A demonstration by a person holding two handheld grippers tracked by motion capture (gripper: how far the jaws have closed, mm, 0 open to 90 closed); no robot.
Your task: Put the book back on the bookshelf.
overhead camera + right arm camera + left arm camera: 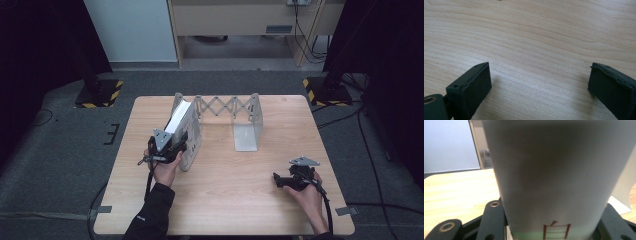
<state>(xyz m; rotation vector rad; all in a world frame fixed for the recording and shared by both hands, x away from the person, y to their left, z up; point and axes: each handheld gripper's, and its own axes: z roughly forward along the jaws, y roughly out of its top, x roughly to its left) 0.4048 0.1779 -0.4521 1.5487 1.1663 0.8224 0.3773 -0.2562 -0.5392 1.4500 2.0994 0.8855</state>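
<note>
Here the left gripper clamps the white book.

Setting: lab or test bay. Light wooden table stands on grey carpet, flanked by black curtains and stand bases with yellow-black hazard tape. Cables trail across floor; plain wooden cabinet behind.

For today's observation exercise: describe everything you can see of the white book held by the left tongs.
The white book looks like a thick paper volume, standing upright and leaning against the left end plate of the grey expanding book rack. The left tongs clamp its near edge. In the left gripper view its pale face carries a reddish-brown printed character above a green band.
</note>
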